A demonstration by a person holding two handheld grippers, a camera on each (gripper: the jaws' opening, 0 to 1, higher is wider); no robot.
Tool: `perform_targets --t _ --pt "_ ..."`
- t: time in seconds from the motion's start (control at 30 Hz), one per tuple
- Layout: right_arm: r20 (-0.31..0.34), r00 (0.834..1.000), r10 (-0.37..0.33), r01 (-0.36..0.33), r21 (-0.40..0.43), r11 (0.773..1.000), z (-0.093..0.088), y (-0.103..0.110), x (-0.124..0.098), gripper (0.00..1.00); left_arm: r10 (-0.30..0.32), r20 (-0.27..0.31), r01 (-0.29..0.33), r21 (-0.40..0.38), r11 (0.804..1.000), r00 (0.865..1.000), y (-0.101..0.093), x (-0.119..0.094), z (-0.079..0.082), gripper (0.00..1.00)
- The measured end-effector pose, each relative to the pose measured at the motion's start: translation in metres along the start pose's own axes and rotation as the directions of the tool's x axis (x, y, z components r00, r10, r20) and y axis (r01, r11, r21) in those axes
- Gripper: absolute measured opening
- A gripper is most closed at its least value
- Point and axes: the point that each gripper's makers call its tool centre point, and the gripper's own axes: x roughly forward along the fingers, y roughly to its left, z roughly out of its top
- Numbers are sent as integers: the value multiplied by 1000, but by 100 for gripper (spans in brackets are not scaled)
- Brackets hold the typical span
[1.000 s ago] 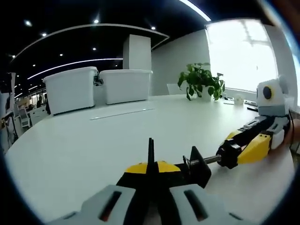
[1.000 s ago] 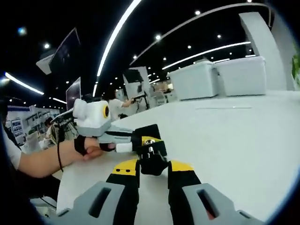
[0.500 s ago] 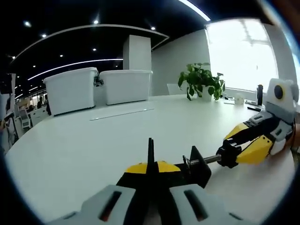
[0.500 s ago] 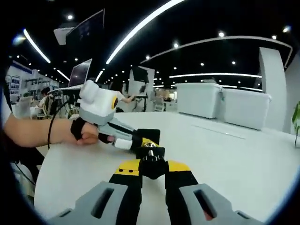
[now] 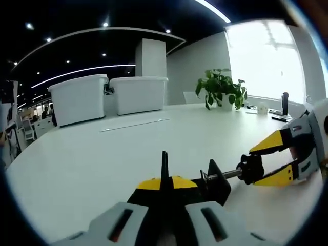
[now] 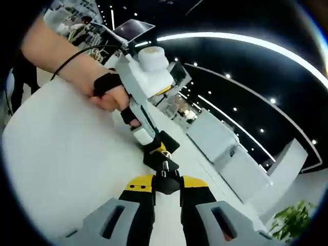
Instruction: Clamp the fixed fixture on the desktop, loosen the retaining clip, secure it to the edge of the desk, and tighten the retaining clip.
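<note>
Clamp (image 5: 212,179) at lower centre of the left gripper view, resting on the white desk (image 5: 102,154). Its black body sits just right of the left gripper (image 5: 165,174), whose yellow-and-black jaws are pressed together on a thin black upright part of the clamp, with no gap between them. A threaded screw (image 5: 230,174) runs from the body toward the right edge of the frame, rising slightly, and ends in a black knob (image 5: 251,168). The long axis of the clamp follows this screw, roughly left to right across the frame. The right gripper (image 5: 274,161) enters from the right edge, its yellow jaws closed around the knob from above and below.

In the right gripper view the same clamp (image 6: 161,154) lies at centre, just above the right gripper (image 6: 165,179); its axis here points away from the camera, up and slightly left. The two jaws close on the knob (image 6: 165,182) between their tips. Beyond the clamp, the left gripper (image 6: 148,145) reaches in from the upper left, held by a hand (image 6: 110,95) wearing a black strap.

Background of the left gripper view: two white bins (image 5: 110,95) at upper left, a potted plant (image 5: 221,89) at upper right before a bright window (image 5: 264,61).
</note>
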Motion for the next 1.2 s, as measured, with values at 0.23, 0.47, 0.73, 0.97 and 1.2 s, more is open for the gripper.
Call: perform_targets --t 0.23,0.47,0.73,0.97,1.2 --pt "48 998 39 -54 365 930 3 -4 -3 33 -3 4 2 2 1000 1000 -3 -2 1 5" --pt "68 995 67 -95 725 682 -10 -22 -3 33 -3 6 3 3 1000 1000 -6 -4 0 5" --pt "48 992 114 -100 849 518 -24 -25 10 23 -2 9 1 13 1000 1000 -5 -4 0 5" --pt "60 988 145 -128 843 523 -19 -16 14 19 0 14 -1 25 1000 1000 -7 -5 0 5" --pt "53 994 98 -109 655 748 -11 -14 11 19 13 20 -13 40 999 1000 -4 -4 0 5"
